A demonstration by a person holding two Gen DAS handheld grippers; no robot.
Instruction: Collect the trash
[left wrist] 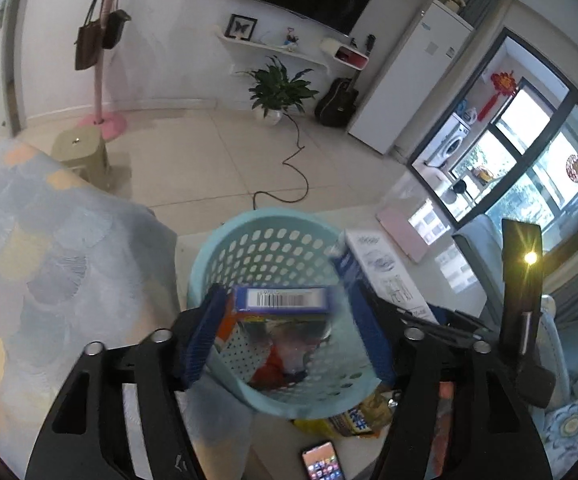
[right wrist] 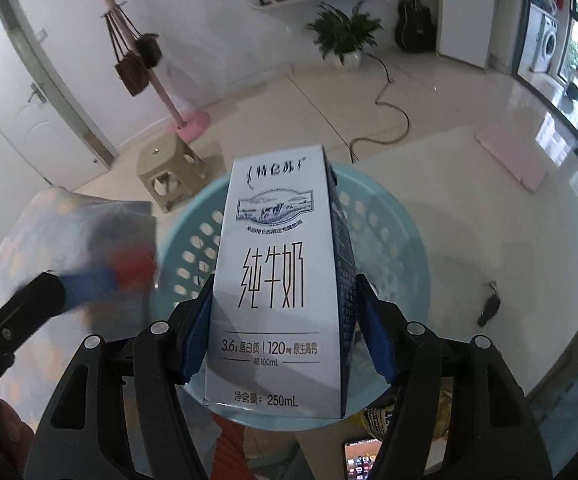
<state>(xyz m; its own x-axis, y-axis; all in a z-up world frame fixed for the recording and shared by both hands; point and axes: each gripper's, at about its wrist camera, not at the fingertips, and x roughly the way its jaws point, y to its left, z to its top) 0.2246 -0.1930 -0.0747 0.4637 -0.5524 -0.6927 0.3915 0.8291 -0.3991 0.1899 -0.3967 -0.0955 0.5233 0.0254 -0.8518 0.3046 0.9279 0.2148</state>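
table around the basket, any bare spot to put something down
Bare tabletop lies right of the blue basket, between it and the key fob. The near edge is crowded: phone, yellow wrapper, both hand-held grippers.

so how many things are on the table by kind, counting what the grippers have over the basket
Baskets: 1, the blue basket
Cartons and boxes: 2, the milk carton in the right gripper and the barcode box between the left gripper fingers
Snack wrappers: 1, the yellow wrapper
Phones: 1, the phone
Total: 5
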